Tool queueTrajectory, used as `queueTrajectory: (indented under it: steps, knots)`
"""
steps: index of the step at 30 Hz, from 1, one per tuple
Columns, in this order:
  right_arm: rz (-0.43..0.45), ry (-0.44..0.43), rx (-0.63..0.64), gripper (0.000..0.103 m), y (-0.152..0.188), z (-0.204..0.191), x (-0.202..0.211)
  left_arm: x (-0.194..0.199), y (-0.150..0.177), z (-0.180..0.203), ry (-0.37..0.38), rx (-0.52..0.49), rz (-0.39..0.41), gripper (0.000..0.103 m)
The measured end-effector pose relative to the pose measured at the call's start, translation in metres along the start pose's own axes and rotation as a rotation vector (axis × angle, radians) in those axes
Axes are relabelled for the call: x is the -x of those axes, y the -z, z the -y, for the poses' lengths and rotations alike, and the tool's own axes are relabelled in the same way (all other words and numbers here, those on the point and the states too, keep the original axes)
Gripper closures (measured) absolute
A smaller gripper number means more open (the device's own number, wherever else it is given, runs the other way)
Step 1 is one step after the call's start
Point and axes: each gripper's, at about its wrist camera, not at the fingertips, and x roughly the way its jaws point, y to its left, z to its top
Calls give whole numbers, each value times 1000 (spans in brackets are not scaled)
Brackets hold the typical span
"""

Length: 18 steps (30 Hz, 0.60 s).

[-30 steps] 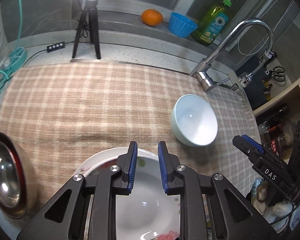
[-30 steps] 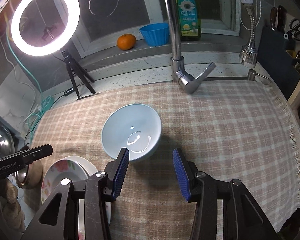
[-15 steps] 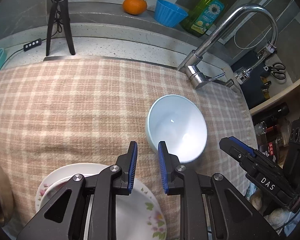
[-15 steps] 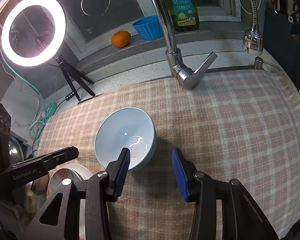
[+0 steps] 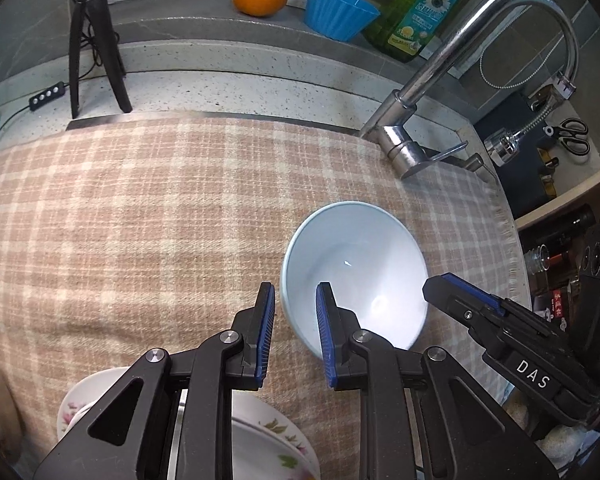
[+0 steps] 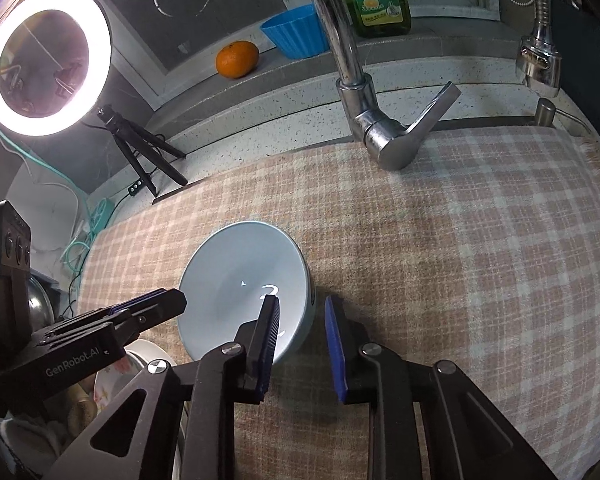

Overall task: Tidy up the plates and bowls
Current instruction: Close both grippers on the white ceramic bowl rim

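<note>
Since a second ago I have carried both grippers forward, so the pale blue bowl now sits closer and lower in each view, and the steel bowl that was at the left has gone from sight. The largest thing is the checked tan cloth (image 5: 148,216) covering the counter, with the chrome faucet (image 5: 404,152) at its far edge. The pale blue bowl (image 5: 354,276) stands upright on the cloth, ahead and to the right of my left gripper (image 5: 296,330). A stack of floral plates (image 5: 260,436) lies under that gripper, near the cloth's front edge. My left gripper's jaws stand a narrow gap apart and hold nothing; its right finger overlaps the bowl's near rim, though I cannot tell if it touches. My right gripper (image 6: 300,340) is open wider, also empty, and straddles the bowl's right wall: its left finger shows over the bowl (image 6: 246,292), the right one outside. I judge the right gripper better placed to pinch that rim.
</note>
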Motion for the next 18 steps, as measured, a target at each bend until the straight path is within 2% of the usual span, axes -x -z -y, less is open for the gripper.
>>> queueTrajectory:
  steps: [5, 7, 18]
  knots:
    - [-22, -13, -10, 85, -3, 2, -9, -6, -3, 1, -8, -9, -9, 84]
    - [-28, -14, -11, 86, -4, 1, -12, -8, -4, 1, -12, -13, -11, 89]
    - [-49, -5, -13, 92, -9, 4, -21, -19, -8, -2, -20, -18, -32, 95]
